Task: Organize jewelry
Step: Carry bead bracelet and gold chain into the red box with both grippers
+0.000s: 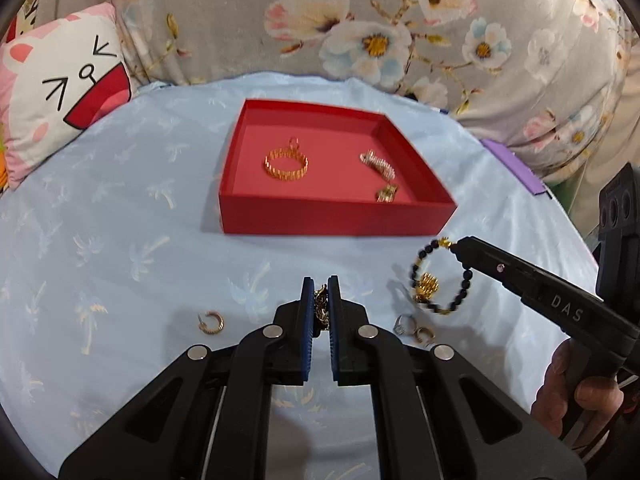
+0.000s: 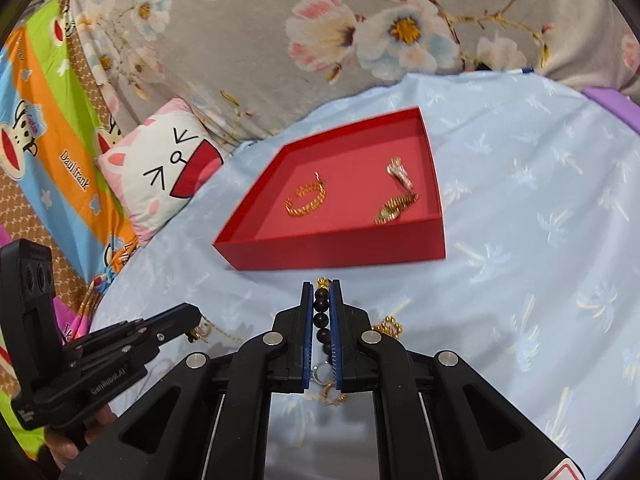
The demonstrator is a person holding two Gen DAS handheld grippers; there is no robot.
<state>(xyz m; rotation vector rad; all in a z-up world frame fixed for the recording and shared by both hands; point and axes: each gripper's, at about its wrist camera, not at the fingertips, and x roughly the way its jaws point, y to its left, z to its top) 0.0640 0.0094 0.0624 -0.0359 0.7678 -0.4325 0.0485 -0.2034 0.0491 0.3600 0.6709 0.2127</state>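
Two pieces were in grip at once. Right gripper was clamped on the black bead bracelet, loop hanging free at right centre of the left wrist view, lifted clear of the cloth, likely for carry to the red tray. Left gripper was closed on a gold chain, low centre. Tray at frame centre already held a gold bangle and two more pieces. Loose hoop earring and small rings lay on the blue sheet, lower frame, not yet sorted.
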